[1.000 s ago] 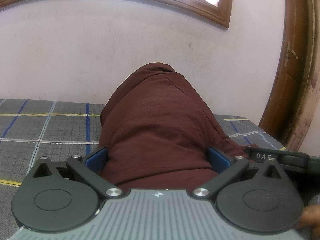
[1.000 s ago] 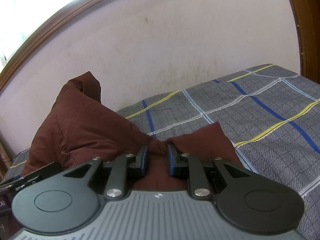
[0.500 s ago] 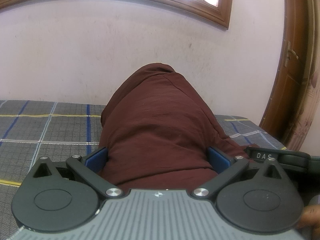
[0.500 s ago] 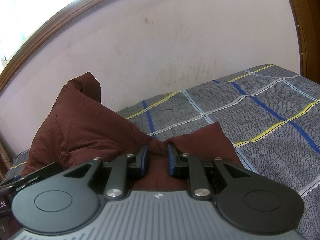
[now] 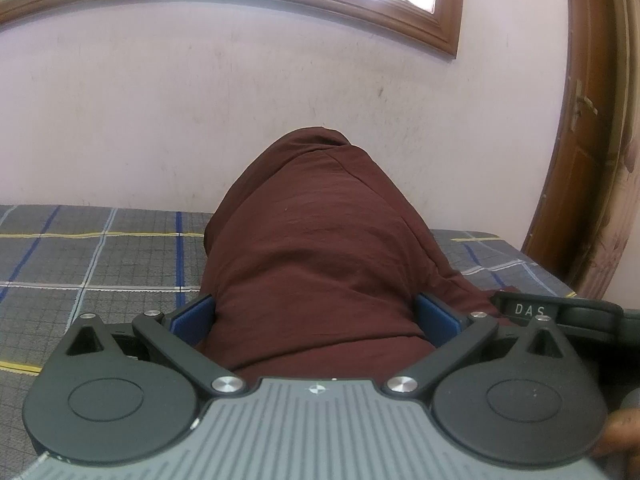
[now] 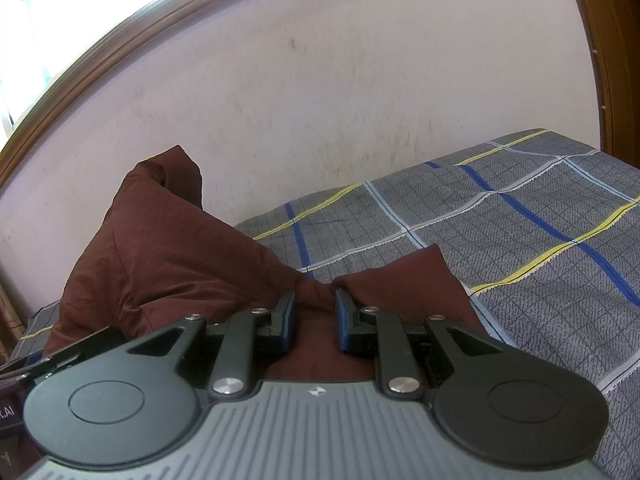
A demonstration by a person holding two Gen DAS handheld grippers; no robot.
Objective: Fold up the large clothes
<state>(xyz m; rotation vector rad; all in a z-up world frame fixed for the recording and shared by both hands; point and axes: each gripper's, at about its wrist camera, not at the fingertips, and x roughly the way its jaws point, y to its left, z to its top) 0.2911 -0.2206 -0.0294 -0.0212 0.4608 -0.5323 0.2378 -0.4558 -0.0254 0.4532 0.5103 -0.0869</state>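
Checked bed (image 6: 520,216): maroon garment (image 5: 320,248) bunching, unfolded. Your right gripper (image 6: 315,312) is pinching it; left gripper (image 5: 316,316) is spread around it.

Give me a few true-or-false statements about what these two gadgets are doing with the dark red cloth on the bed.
1. The right gripper has its fingers pinched on the maroon garment. True.
2. The left gripper has its fingers squeezed tightly together. False: they stand wide apart, with cloth bulging between them.
3. The garment lies flat on the checked bedsheet. False: part of it rises in a peak in front of the wall.
4. A wooden window frame is above the bed. True.
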